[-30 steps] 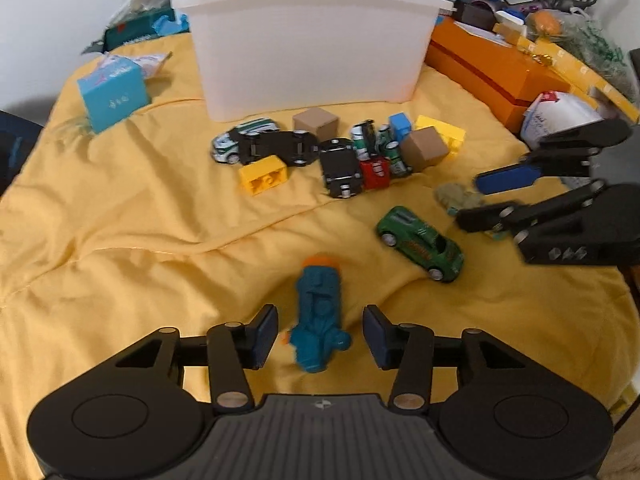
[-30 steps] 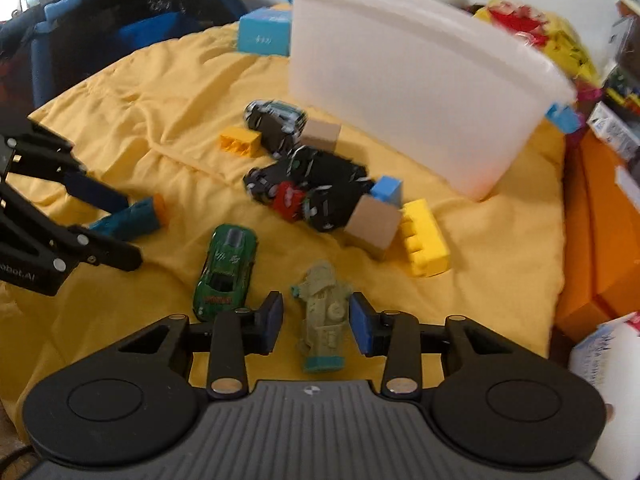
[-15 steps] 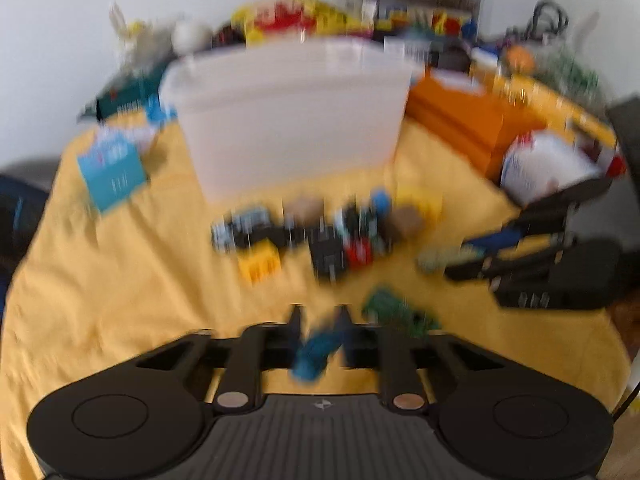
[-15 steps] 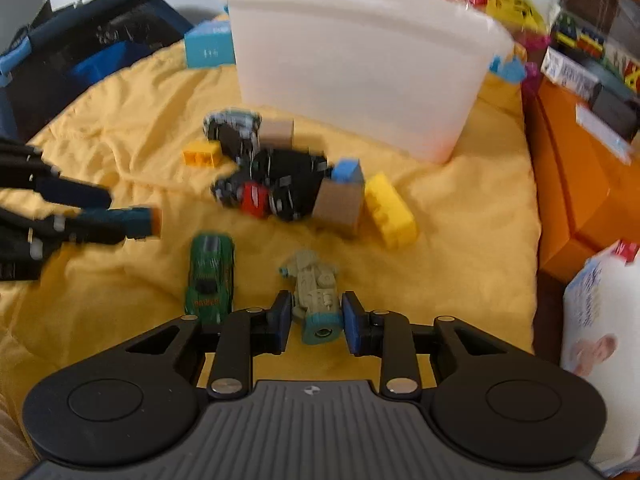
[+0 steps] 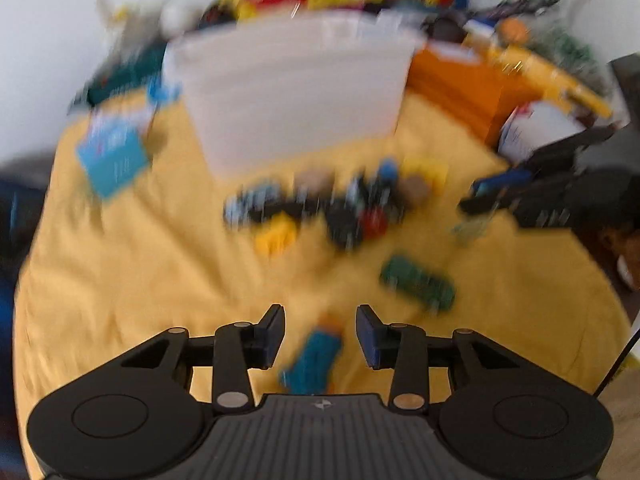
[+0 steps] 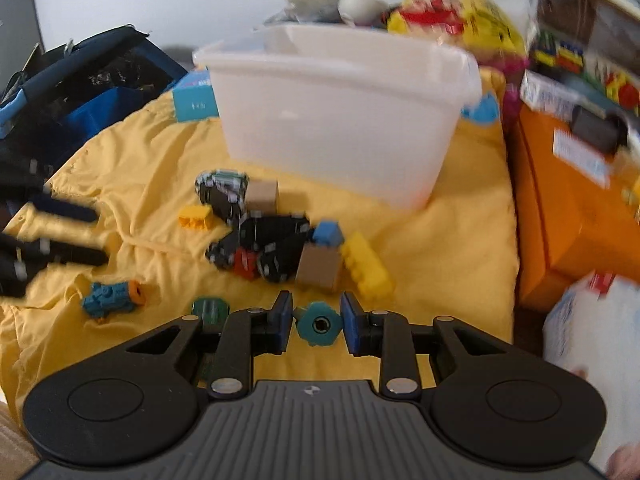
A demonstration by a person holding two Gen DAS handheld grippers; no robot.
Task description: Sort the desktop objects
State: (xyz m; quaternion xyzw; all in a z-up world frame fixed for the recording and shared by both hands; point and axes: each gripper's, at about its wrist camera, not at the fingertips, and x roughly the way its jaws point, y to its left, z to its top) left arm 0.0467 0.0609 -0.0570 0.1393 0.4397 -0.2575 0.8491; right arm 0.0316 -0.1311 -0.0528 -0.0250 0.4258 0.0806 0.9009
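right hand-held gripper [image 6: 314,325] clamped on teal-ended toy [image 6: 319,323], raised above yellow cloth [image 6: 448,248]; left hand-held gripper [image 5: 320,334] wide open, blue toy [image 5: 314,360] lying loose on the cloth between its fingers; white bin [image 6: 340,120] behind toy pile [image 6: 272,240]

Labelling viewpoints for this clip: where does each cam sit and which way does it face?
Left wrist: on the left tool, facing the white plastic bin over the yellow cloth; open fingers flank the teal toy with orange tip; right tool at right edge.
Right wrist: on the right tool, facing the bin from its right; fingers around a teal round-ended toy; left tool at left edge.
Shared: bin, toy pile, green toy car.
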